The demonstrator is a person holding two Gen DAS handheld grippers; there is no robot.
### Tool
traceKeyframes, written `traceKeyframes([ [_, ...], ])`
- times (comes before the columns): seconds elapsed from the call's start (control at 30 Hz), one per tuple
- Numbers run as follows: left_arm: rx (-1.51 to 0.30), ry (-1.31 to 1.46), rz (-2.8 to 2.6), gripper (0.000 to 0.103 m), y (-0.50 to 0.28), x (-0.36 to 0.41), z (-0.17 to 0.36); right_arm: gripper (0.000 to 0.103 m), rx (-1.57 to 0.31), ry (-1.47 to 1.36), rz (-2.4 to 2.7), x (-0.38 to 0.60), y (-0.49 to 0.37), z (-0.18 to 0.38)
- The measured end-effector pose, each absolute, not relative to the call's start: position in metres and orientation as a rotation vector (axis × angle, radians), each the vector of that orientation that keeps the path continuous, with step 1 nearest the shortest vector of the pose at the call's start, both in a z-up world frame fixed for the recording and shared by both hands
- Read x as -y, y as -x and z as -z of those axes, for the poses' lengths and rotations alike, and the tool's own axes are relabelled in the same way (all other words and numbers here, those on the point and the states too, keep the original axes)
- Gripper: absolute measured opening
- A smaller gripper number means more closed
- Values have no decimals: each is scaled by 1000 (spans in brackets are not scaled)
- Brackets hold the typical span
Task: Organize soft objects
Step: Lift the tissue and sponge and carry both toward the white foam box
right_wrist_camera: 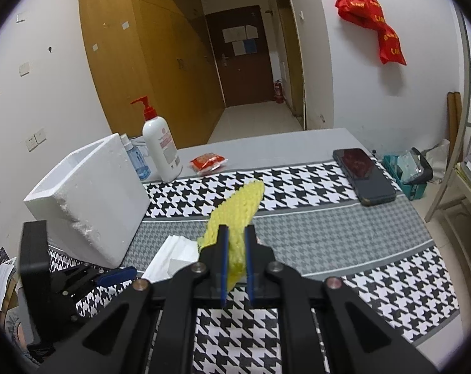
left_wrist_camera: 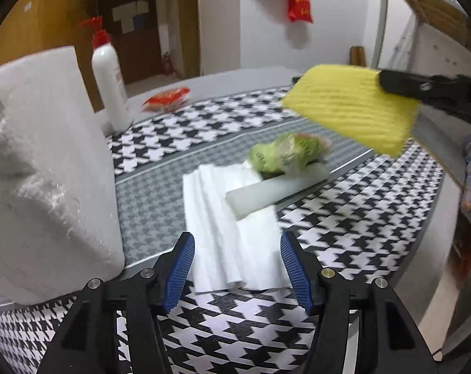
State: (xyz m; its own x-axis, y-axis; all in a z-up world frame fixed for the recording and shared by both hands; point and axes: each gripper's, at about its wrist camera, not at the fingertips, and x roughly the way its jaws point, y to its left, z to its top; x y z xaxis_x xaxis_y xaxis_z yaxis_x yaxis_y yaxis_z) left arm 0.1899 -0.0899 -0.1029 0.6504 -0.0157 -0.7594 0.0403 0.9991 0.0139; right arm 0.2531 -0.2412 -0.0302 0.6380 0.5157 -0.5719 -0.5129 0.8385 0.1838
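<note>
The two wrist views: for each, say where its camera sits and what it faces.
Left wrist: sits behind the open left gripper, facing white sheets and foam box.
Right wrist: sits behind the right gripper, shut on the yellow foam net, facing the door; left gripper shows too.
Shared: net, box, white bottle.

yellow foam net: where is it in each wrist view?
Left wrist: yellow foam net at upper right, in the air, held at its right edge by the right hand-held gripper.
Right wrist: bottom centre, pinched between the pads and sticking up and away.
Shared landmark: white pump bottle, beside the white foam box.
</note>
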Motion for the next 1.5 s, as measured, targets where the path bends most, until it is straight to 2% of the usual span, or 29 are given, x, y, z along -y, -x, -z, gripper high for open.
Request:
traceKeyframes([
  [0.37, -912, -26, 32, 56, -202, 88, 115, 12, -651, -12, -577, 247, -247, 31],
  [0.53, -908, -23, 49, 29, -205, 87, 114, 12, -648, -23, -568, 252, -245, 32],
  [0.57, -908, -23, 57, 28, -204, 88, 114, 12, -648, -25, -567, 252, -245, 32],
  [0.63, -905, -17, 78, 12, -206, 86, 113, 12, -647, -26, -565, 253, -244, 32],
  [0.67, -906, -13, 80, 10, -207, 84, 113, 12, -645, -26, -563, 253, -243, 32],
  [1.03, -721, -75, 59, 9, -197, 84, 60, 12, -612, -52, -552, 260, -239, 22],
  [1.5, -584, -76, 41, 7, -182, 81, 15, 12, -577, -57, -556, 265, -233, 15],
])
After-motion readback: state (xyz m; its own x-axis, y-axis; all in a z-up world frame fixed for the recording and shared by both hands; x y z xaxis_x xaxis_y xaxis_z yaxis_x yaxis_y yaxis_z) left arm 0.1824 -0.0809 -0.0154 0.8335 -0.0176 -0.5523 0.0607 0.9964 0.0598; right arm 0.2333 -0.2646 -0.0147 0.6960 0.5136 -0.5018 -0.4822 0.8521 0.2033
